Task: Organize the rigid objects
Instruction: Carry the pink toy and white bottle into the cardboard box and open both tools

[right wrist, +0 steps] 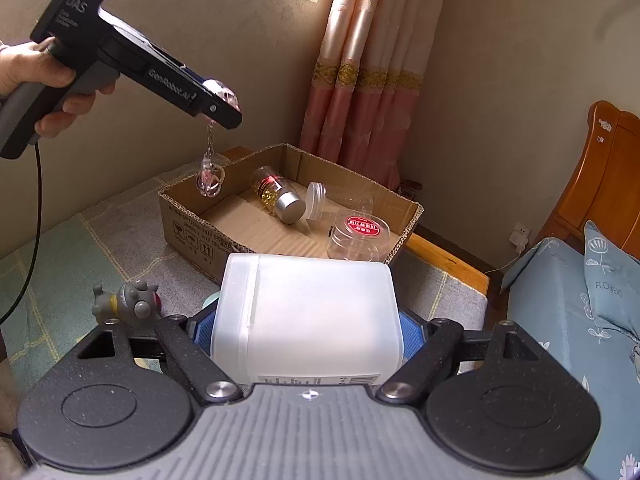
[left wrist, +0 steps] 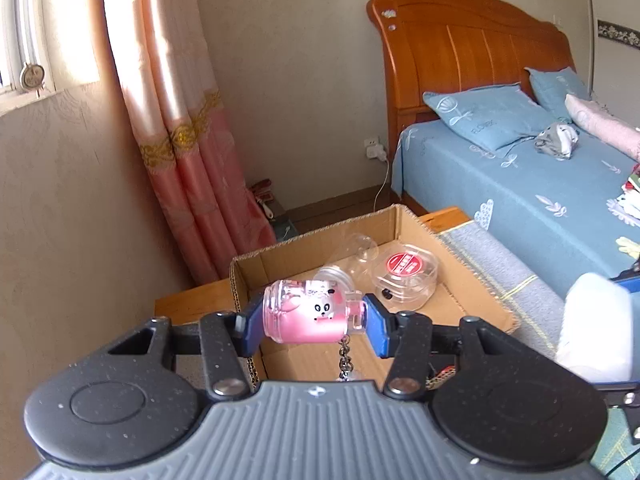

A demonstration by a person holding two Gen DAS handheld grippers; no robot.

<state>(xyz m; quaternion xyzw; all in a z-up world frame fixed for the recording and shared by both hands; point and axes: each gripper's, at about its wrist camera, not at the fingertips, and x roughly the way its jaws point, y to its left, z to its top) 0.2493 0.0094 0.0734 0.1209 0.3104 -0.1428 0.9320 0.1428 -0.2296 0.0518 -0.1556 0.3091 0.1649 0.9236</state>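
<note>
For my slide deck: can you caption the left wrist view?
Left claw shut on a pink keychain bottle, held above a cardboard box of clear containers.

Your white plastic container (right wrist: pixel 308 316) hides most of both blue pads of the right gripper (right wrist: pixel 308 334), and its label is cut off by the gripper body at six o'clock. In the left wrist view the same container (left wrist: pixel 596 320) is a blur at three o'clock. The charm's chain (left wrist: pixel 345 360) runs out of sight behind the left gripper (left wrist: pixel 314 316) (its end unseen). The red lid's (right wrist: pixel 363 225) print is too small to read.
</note>
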